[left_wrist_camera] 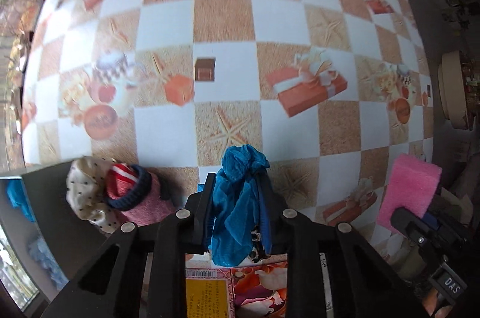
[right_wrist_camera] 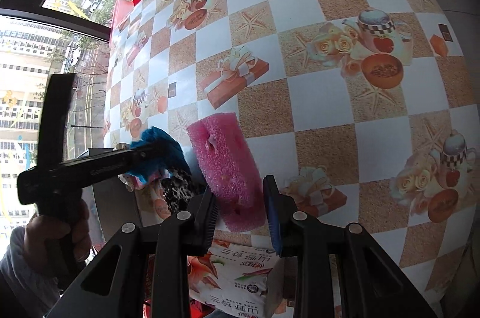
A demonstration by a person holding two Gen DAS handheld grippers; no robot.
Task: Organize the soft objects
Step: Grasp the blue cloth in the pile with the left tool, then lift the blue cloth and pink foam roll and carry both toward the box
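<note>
Left gripper (left_wrist_camera: 237,198) clenched on blue cloth (left_wrist_camera: 240,198); right gripper (right_wrist_camera: 240,207) grips pink sponge (right_wrist_camera: 228,168). Risk: cloth's loose folds slip free or snag the socks (left_wrist_camera: 129,189) at nine o'clock.

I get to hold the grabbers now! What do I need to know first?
Left tool: shut on the blue cloth.
Right tool: shut on the pink sponge, held above the checkered tablecloth.
Grey bin on the left already holds a dotted cloth and a pink sock.
A tissue pack lies under the right tool.
Left to do: probably put the blue cloth and the sponge away, then sort whatever soft things remain.
</note>
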